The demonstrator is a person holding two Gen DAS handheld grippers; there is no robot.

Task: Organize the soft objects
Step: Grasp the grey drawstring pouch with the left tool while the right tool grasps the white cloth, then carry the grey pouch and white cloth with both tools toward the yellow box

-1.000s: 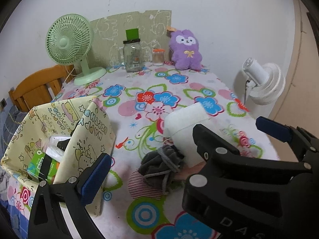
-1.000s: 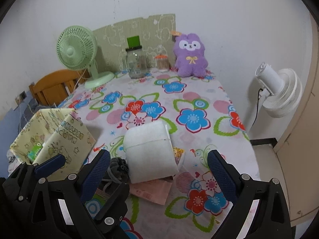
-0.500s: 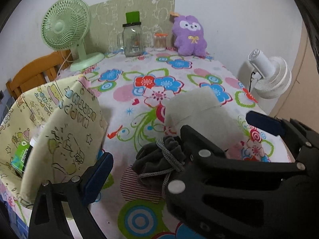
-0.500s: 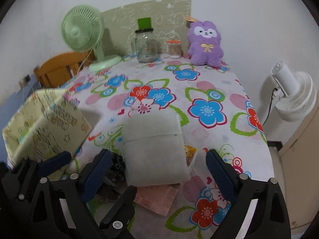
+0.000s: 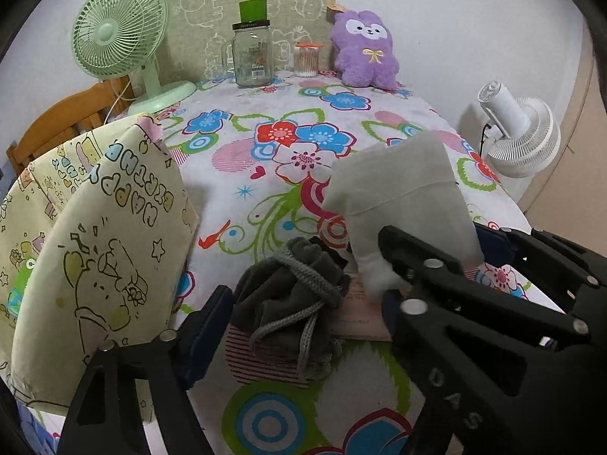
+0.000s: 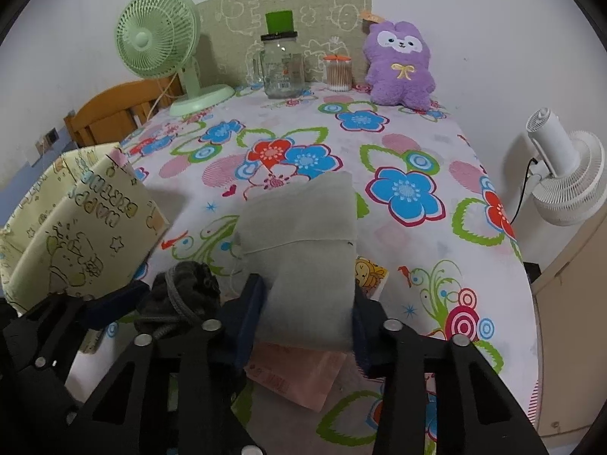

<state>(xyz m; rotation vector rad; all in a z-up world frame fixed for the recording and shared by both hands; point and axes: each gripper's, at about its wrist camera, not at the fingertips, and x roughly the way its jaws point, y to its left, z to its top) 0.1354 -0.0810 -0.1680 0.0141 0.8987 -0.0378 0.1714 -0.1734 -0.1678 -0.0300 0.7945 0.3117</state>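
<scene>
A white pillow [image 6: 299, 235] lies on the flowered tablecloth [image 6: 417, 144]. My right gripper [image 6: 307, 311] is shut on its near end, the jaws still closing and the pads squeezing the pillow [image 5: 402, 189] narrow. To its left sits a dark grey drawstring pouch [image 5: 288, 295]. My left gripper [image 5: 303, 307] straddles the pouch [image 6: 182, 288] with closing jaws. Its left pad [image 5: 206, 326] is right beside the pouch. Its other finger is hidden behind the right gripper [image 5: 432, 239]. A purple plush [image 5: 366, 51] sits at the far edge.
A yellow printed fabric bin [image 5: 95, 246] stands open at the left. A pink paper packet [image 6: 299, 379] lies under the pillow. At the back stand a green fan [image 5: 121, 30], a glass jar [image 5: 252, 57] and a cotton-swab tub [image 5: 306, 60]. A white fan [image 5: 519, 132] stands beyond the table's right edge.
Both grippers came down and closer to the table. The right jaws closed onto the white pillow. The left jaws narrowed around the grey pouch.
</scene>
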